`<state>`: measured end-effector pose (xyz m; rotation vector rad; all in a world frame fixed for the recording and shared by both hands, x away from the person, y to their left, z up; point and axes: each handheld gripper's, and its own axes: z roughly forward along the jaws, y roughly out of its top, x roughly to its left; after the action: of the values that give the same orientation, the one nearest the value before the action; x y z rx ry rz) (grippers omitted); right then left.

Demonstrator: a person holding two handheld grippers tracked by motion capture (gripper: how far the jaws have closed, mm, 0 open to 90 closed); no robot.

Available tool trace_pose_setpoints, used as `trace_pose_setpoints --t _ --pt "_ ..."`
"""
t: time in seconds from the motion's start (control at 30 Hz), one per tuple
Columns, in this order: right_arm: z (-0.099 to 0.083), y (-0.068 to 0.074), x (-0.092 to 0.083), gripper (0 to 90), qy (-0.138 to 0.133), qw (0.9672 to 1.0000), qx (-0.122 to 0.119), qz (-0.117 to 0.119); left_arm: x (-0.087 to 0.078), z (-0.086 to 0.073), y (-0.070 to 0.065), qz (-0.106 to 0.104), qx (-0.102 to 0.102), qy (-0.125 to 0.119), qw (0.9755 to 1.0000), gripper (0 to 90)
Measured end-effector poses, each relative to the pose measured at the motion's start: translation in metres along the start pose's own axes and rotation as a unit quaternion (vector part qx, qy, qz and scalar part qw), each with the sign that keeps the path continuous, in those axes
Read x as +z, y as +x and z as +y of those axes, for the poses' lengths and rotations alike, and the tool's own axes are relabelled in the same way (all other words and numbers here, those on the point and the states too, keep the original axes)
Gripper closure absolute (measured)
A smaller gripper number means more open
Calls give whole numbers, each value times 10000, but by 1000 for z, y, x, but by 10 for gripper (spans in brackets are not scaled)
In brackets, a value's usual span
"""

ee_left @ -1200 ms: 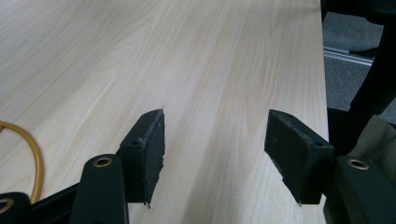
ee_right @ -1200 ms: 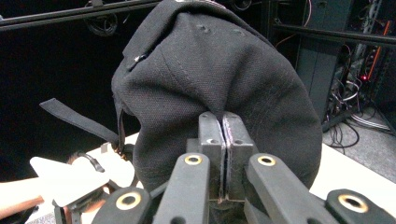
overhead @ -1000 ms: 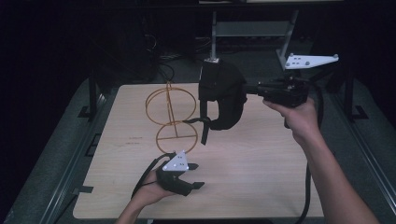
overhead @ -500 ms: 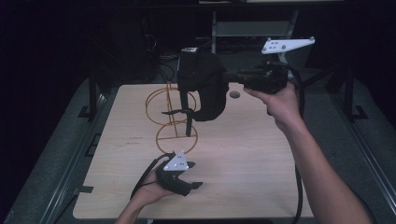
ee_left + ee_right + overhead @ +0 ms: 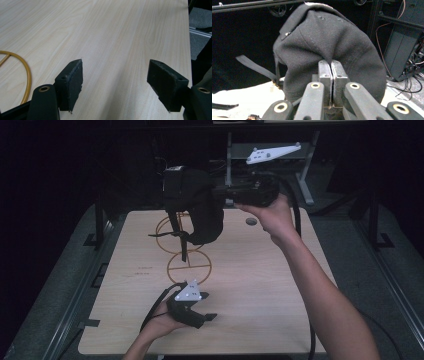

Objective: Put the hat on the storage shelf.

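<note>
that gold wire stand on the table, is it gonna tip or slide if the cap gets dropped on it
The wire stand is thin open rings, so it probably weighs little and could slide on the smooth wooden table. Its round base ring lies flat, which should resist tipping somewhat. The black cap, pinched in the right gripper, hangs soft with a loose strap, so it would likely land gently.

The right gripper [image 5: 220, 195] is held high on an outstretched arm, lying level and pointing left in the high view, its jaws pinched tight together on black fabric. The left gripper [image 5: 207, 316] rests low in the left hand [image 5: 162, 320], its jaws spread wide with nothing between them.
</note>
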<state>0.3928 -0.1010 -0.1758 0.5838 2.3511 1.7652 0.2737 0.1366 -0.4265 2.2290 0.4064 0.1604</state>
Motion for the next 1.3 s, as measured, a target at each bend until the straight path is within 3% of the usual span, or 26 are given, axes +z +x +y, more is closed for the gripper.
trace_pose_setpoints --t 0.07,0.57,1.0,1.07,1.17,1.3 --pt "3 -1 9 885 72 10000 -9 9 0 0 0 22 -55 22 10000 288" --pt "18 -1 65 883 278 9995 -22 170 2 0 0 -14 59 42 10000 290" --pt "12 -5 111 867 574 9982 113 125 2 0 0 -1 133 67 9999 292" --pt "10 -5 118 817 630 9979 113 111 2 0 -1 -24 182 111 9998 293" --pt "8 -6 123 640 763 9970 128 88 2 0 -2 -15 167 110 9998 294" --pt "3 -8 120 571 841 9963 184 81 1 0 -1 -16 91 71 9999 294"
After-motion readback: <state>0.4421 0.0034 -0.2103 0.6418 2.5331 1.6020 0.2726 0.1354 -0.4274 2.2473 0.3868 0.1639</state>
